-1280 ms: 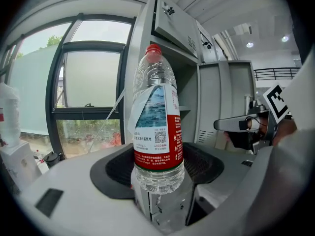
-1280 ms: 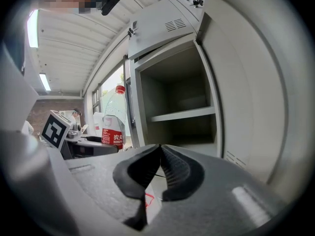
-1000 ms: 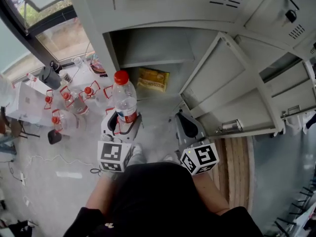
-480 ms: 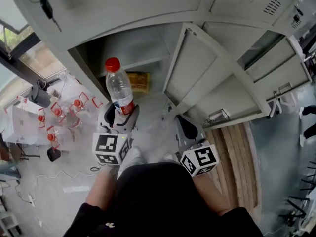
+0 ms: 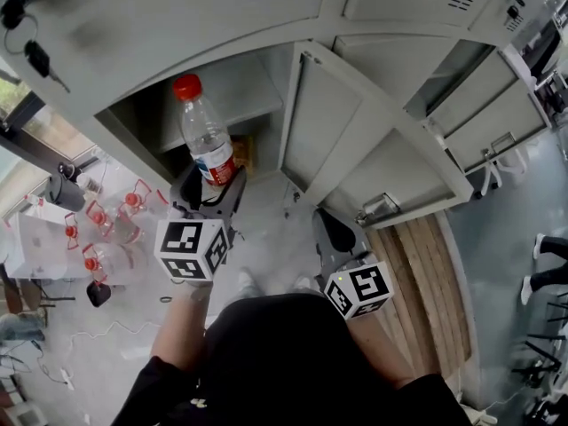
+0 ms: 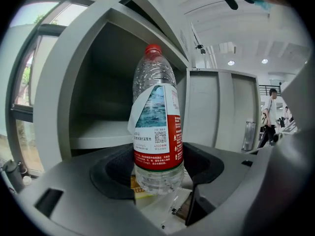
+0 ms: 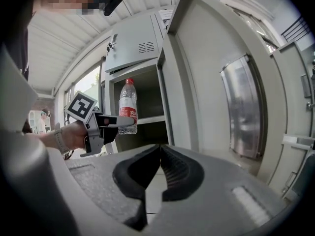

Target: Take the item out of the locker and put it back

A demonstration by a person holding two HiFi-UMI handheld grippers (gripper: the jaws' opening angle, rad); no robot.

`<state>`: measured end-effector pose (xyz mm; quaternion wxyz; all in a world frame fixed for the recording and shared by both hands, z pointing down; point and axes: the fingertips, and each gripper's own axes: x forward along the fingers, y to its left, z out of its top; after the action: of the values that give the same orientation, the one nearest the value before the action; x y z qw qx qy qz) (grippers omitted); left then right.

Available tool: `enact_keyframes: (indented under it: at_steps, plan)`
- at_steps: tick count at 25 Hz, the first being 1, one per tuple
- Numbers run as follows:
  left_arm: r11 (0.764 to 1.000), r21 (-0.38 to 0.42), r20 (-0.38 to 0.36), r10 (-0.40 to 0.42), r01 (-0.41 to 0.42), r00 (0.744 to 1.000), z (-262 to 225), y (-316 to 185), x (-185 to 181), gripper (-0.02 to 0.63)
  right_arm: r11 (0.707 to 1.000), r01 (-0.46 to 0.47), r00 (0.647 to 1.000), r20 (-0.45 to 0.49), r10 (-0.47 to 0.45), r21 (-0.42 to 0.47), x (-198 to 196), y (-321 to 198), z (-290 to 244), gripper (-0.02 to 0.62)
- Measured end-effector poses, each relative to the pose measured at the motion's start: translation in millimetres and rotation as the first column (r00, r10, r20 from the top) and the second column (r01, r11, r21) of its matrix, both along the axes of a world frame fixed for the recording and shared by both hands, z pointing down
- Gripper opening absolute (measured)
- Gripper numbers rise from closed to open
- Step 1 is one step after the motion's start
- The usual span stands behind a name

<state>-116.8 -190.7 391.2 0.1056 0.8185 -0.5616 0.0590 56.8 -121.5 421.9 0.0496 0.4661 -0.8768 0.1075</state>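
Observation:
A clear water bottle (image 5: pixel 203 136) with a red cap and a red-and-white label stands upright in my left gripper (image 5: pixel 210 187), which is shut on its lower part. It hangs just in front of the open grey locker compartment (image 5: pixel 232 96), whose door (image 5: pixel 312 122) swings out to the right. In the left gripper view the bottle (image 6: pixel 156 132) fills the centre, with the locker's shelf (image 6: pixel 101 134) behind it. My right gripper (image 5: pixel 330 232) hangs lower, off to the right; its jaws (image 7: pixel 160 167) are shut with nothing in them. From there I see the bottle (image 7: pixel 127 105) held at shelf height.
A yellow packet (image 5: pixel 242 153) lies low in the locker. Several red-capped bottles (image 5: pixel 108 229) stand on the floor at the left. A wooden platform (image 5: pixel 419 287) runs along the right. Keys (image 5: pixel 35 59) hang from the upper locker door. A person (image 6: pixel 270 113) stands far off.
My left gripper has lifted the bottle up and forward, closer to the locker opening. The right gripper has stayed low and shut.

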Motion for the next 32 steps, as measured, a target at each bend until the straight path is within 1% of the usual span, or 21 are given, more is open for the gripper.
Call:
enact_keyframes:
  at_steps: [11, 18, 23, 28, 32]
  plan:
    - [1.000, 0.009, 0.024, -0.025, 0.025, 0.999, -16.3, -32.0, 2.5, 0.311, 0.999, -0.040, 0.999, -0.005, 0.040, 0.013, 15.3, -4.2, -4.0, 0.000]
    - [0.998, 0.056, 0.040, -0.043, 0.040, 0.998, -34.6, -46.6, -1.3, 0.311, 0.998, -0.053, 0.999, -0.006, 0.053, 0.016, 18.8, -5.9, -5.3, 0.000]
    - [0.993, 0.107, 0.047, -0.065, 0.060, 0.997, -48.8, -56.7, -7.0, 0.311, 0.998, -0.056, 0.998, -0.007, 0.056, 0.017, 19.3, -6.1, -5.6, 0.000]
    - [0.990, 0.124, 0.066, -0.077, 0.069, 0.995, -50.2, -68.2, -10.4, 0.313, 0.998, -0.057, 0.998, -0.009, 0.057, 0.017, 18.5, -6.0, -5.9, 0.000]
    - [0.988, 0.131, 0.055, -0.084, 0.076, 0.995, -48.9, -73.6, -11.5, 0.313, 0.998, -0.061, 0.998, -0.010, 0.061, 0.015, 19.0, -6.5, -5.6, 0.000]
